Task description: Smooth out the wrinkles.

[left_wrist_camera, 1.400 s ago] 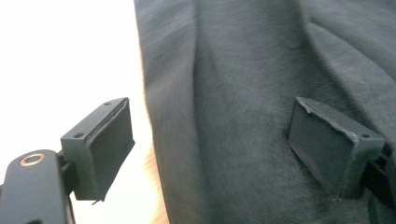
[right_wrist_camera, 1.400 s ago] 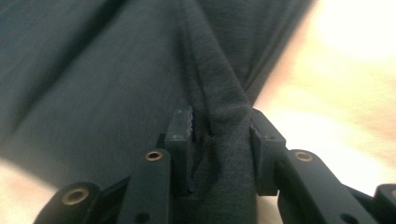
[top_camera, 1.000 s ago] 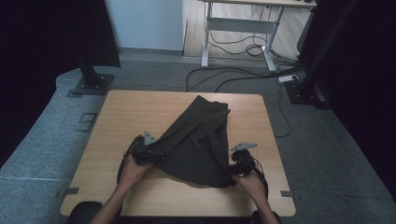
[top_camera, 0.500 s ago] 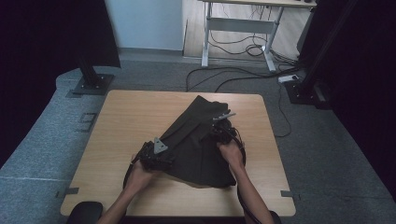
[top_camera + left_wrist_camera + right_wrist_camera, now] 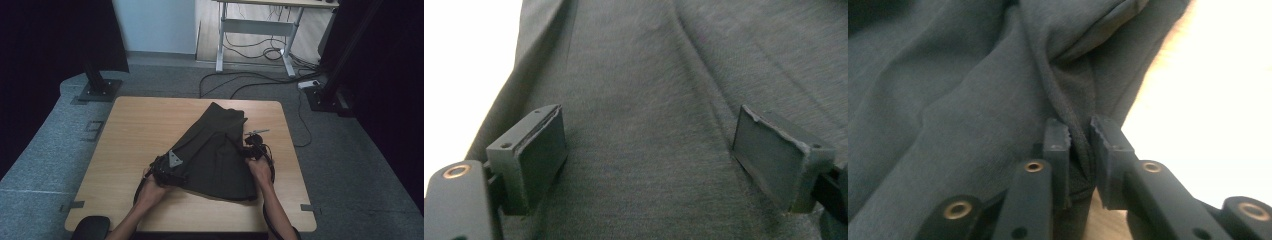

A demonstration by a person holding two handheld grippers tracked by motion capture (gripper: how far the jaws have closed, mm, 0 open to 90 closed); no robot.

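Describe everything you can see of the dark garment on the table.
The dark garment is a charcoal grey piece of soft, knit-looking cloth with seams and a folded hem. It lies mostly flat on the wooden table, narrow at the far end and wider toward the person, with creases along its length. The right gripper is shut on a fold at its right edge. The left gripper is open, its jaws wide apart over the cloth near the left edge.
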